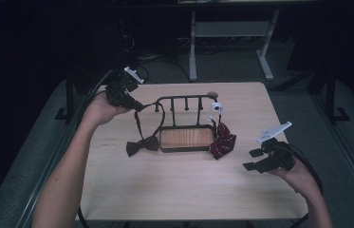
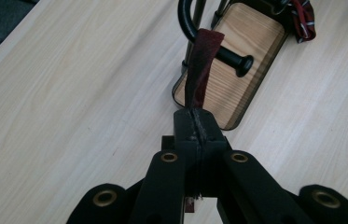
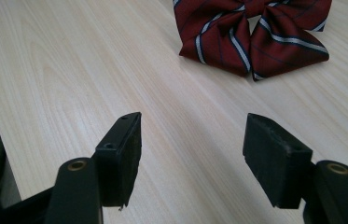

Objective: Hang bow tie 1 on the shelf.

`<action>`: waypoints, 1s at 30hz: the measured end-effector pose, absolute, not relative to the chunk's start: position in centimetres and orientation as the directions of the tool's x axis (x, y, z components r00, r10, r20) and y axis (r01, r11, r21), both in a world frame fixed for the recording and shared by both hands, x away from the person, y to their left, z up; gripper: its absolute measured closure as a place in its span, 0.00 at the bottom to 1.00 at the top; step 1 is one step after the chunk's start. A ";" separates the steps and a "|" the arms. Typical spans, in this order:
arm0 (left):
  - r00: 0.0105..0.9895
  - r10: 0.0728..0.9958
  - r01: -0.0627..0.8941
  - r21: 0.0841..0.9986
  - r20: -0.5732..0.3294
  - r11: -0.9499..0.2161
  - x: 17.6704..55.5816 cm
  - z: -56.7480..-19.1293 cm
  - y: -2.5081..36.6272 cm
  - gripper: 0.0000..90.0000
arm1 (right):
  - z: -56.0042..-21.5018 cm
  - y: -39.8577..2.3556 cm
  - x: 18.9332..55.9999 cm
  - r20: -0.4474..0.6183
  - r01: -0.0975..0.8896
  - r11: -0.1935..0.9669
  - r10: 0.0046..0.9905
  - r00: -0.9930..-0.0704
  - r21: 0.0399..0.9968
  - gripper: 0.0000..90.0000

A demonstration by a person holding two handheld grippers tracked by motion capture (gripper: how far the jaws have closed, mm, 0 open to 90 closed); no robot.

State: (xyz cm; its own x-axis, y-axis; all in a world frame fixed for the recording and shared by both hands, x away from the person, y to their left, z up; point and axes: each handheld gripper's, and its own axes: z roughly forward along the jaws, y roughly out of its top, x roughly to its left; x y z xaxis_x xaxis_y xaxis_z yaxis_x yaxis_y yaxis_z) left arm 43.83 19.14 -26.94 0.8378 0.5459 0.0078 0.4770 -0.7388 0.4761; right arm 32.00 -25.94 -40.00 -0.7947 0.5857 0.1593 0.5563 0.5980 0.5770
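Two bow ties are on the light wood table (image 1: pixel 184 185), one at each end of a black rack (image 1: pixel 184 98) with a wooden base (image 1: pixel 187 137). Left gripper (image 1: pixel 136 105): jaws pressed together, pinching the dark red strap (image 2: pixel 201 65) of the brown bow tie (image 1: pixel 142 145). In the left gripper view the strap runs taut from the closed pads up over the rack's curved end bar, beside a black knobbed peg (image 2: pixel 235 59). The bow itself lies on the table just left of the base, its strap looped up to the rack. Right gripper (image 1: pixel 255 159): jaws spread wide, nothing between them, held above bare table near the front right corner. The red striped bow tie (image 3: pixel 255 35) lies flat ahead of the open jaws, apart from them; in the high view it rests against the rack's right end, below a small white tag-like object (image 1: pixel 216 108) that cannot be identified.
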 end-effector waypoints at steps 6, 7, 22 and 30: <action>0.832 0.554 0.485 0.454 0.024 -0.748 44.0 -27.4 18.8 0.95 | -40.1 -25.9 32.0 0.162 0.557 0.600 0.584 -0.796 0.574 0.41; 0.828 0.561 0.491 0.450 0.025 -0.746 44.1 -27.5 18.7 0.95 | -40.1 -25.9 32.0 0.162 0.557 0.600 0.584 -0.796 0.574 0.41; 0.831 0.556 0.482 0.474 0.021 -0.737 42.5 -28.0 19.9 0.81 | -39.8 -26.3 31.7 0.157 0.567 0.590 0.601 -0.784 0.575 0.40; 0.843 0.537 0.459 0.496 0.019 -0.737 40.6 -28.3 21.1 0.79 | -40.0 -26.3 31.7 0.163 0.578 0.584 0.609 -0.776 0.570 0.39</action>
State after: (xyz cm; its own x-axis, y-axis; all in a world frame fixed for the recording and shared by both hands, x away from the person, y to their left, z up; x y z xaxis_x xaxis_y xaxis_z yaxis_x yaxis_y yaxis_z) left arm 40.65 21.10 -28.34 0.8432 0.5373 0.0191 0.4587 -0.7374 0.4957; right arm 31.67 -26.31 -39.98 -0.7762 0.6089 0.1635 0.5781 0.5840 0.5699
